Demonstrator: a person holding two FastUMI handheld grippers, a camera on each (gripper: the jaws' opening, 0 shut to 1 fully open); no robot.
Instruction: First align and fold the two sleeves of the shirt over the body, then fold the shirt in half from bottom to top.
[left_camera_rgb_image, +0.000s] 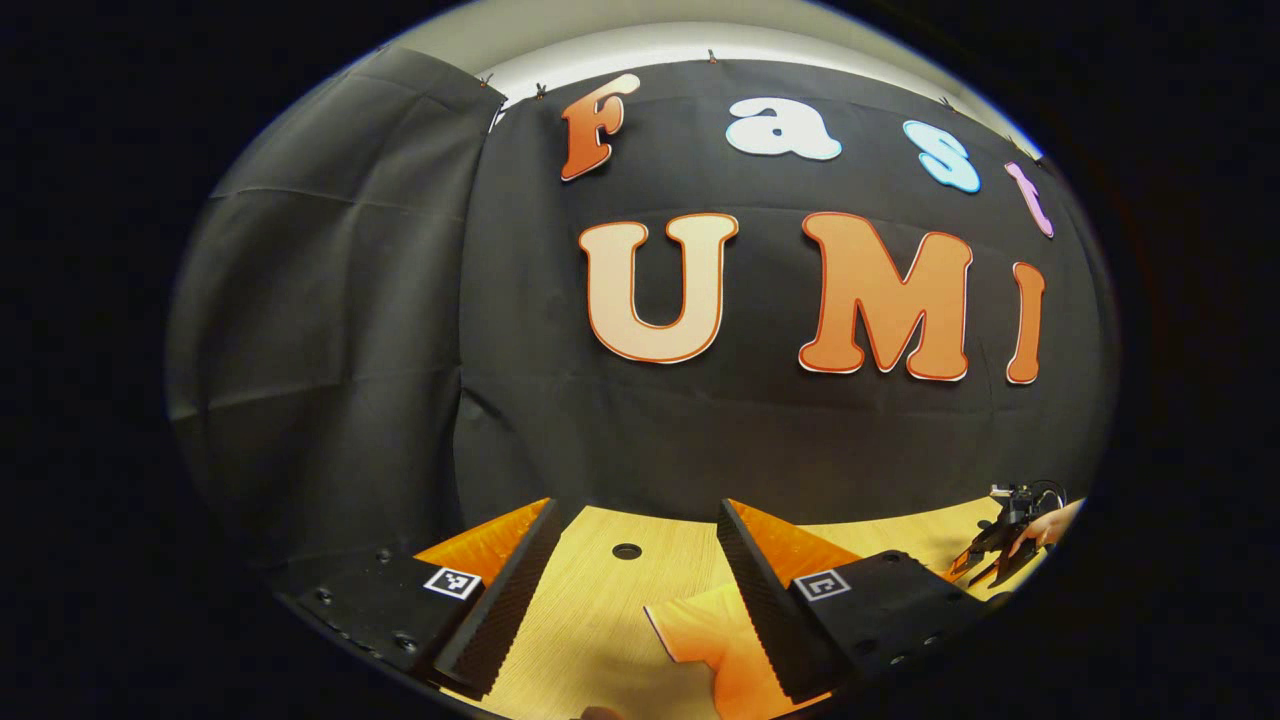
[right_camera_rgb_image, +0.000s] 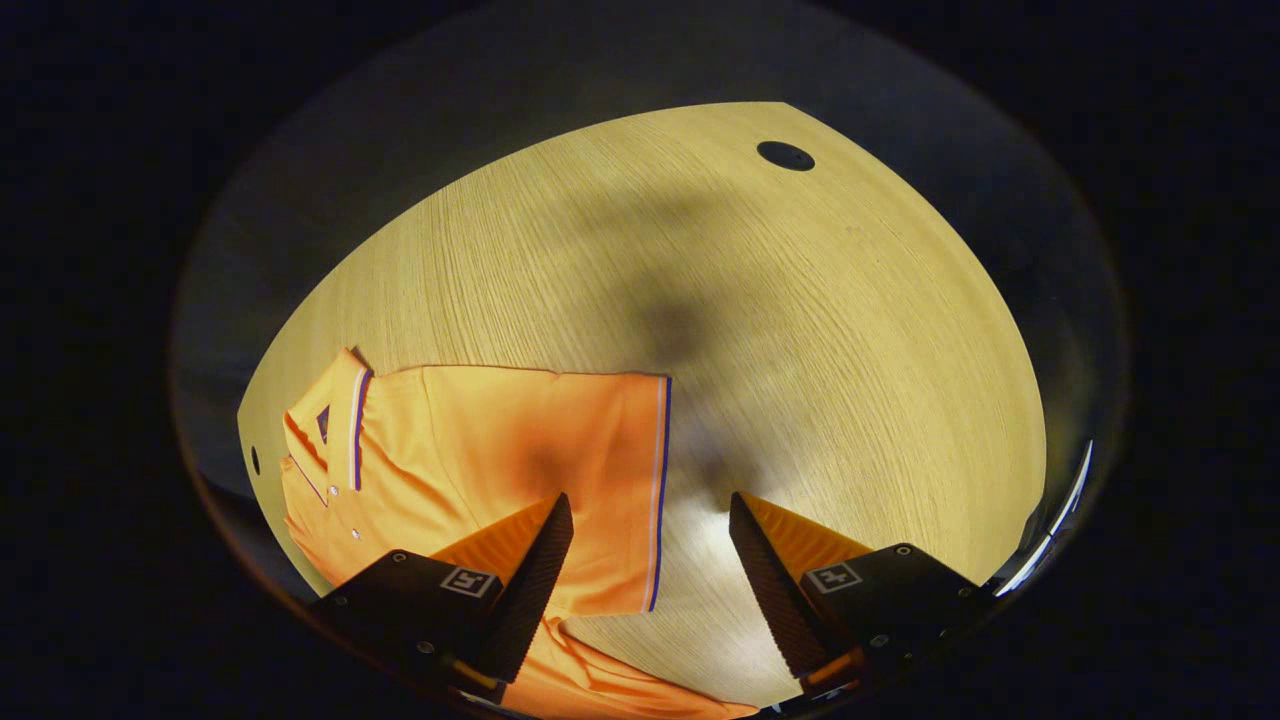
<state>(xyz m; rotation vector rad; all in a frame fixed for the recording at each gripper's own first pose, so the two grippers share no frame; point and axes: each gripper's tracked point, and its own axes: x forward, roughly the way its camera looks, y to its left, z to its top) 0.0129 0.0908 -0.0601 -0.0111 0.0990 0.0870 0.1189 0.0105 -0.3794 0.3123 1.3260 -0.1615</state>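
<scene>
Hovering low, the left gripper holds its fingers apart and empty above the bench, beside the orange shirt lying flat. The right gripper, also spread, hangs over a sleeve hem; sleeve folding looks unbegun, so gripping that hem seems next.

I'm working in a recording booth, not a home: black cloth wall fills the upper frame, pale wood desk with a cable hole below
</scene>
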